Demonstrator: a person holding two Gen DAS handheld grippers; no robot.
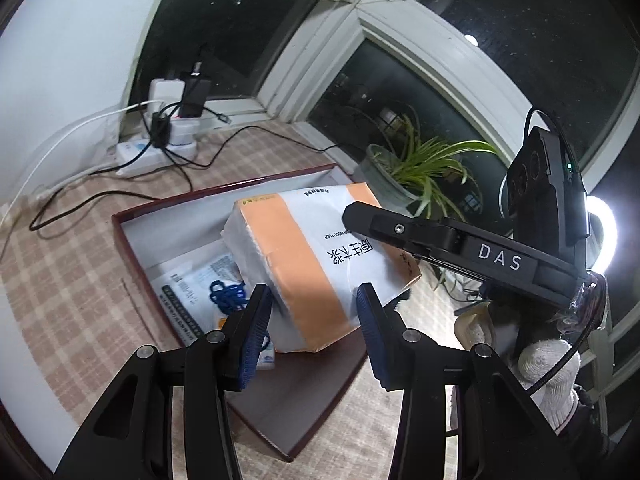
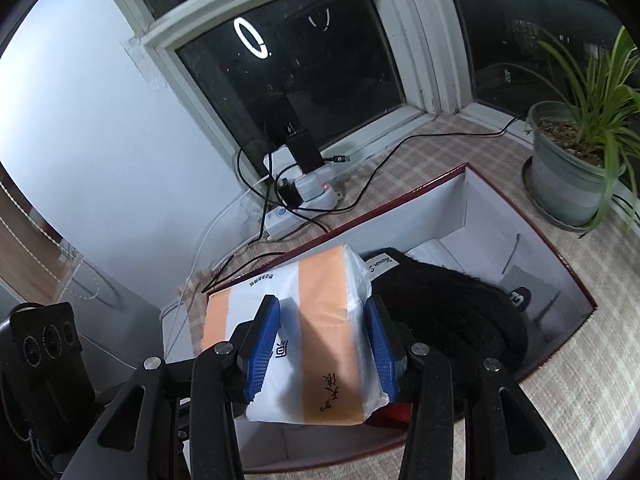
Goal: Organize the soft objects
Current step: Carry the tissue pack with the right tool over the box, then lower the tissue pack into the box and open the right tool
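An orange-and-white tissue pack [image 1: 304, 256] [image 2: 320, 308] hangs tilted over a dark red box [image 1: 180, 220] [image 2: 400, 232] with a white inside. My right gripper [image 2: 322, 300] is shut on the pack, its blue pads pressed against two opposite sides. In the left wrist view it [image 1: 356, 216] reaches onto the pack from the right, held by a white-gloved hand [image 1: 548, 364]. My left gripper [image 1: 313, 287] hovers close to the pack's near corner with its pads apart and gripping nothing. A black knitted item [image 2: 448, 320] and a blue cord [image 1: 226, 296] on printed packets lie in the box.
A power strip [image 1: 160, 148] [image 2: 304, 204] with chargers and trailing cables sits by the window at the back of the checked tabletop. A potted plant [image 1: 420, 168] [image 2: 568, 176] stands right of the box. A ring light [image 1: 604, 236] glows at the far right.
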